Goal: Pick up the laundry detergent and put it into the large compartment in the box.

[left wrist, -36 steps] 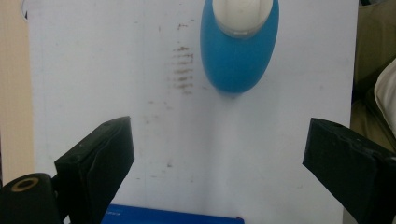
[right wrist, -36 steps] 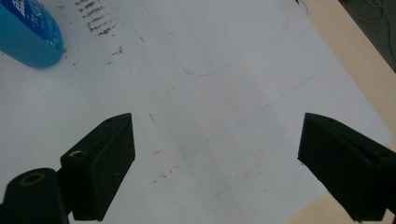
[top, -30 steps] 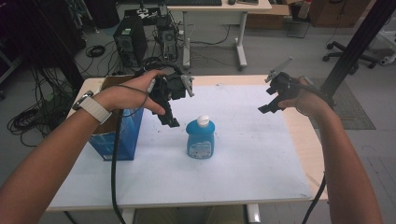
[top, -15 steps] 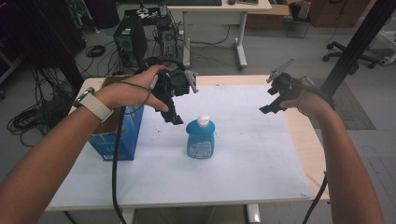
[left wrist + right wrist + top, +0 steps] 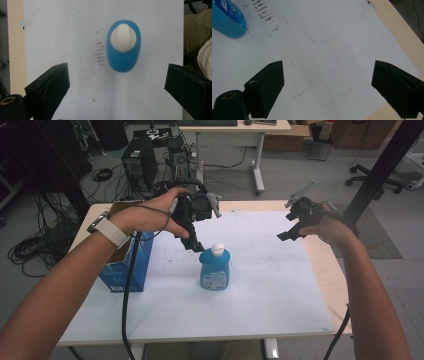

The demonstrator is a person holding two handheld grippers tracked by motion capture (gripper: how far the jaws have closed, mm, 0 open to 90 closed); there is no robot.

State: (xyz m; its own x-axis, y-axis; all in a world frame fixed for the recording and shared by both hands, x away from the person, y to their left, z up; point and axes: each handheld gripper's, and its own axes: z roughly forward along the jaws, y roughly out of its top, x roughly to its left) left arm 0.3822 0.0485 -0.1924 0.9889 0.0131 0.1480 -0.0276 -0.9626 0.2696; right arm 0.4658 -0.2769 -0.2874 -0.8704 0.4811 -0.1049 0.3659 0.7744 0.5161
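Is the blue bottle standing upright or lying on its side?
Upright. In the high view the blue bottle stands on its base with the white cap on top; the left gripper view looks straight down onto that cap.

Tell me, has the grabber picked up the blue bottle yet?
Not yet. The blue bottle stands upright on the white sheet, untouched. The left gripper hovers just above it, jaws wide after just opening, nothing between them. The right gripper waits open, off to the side. Grabbing and lifting remain.
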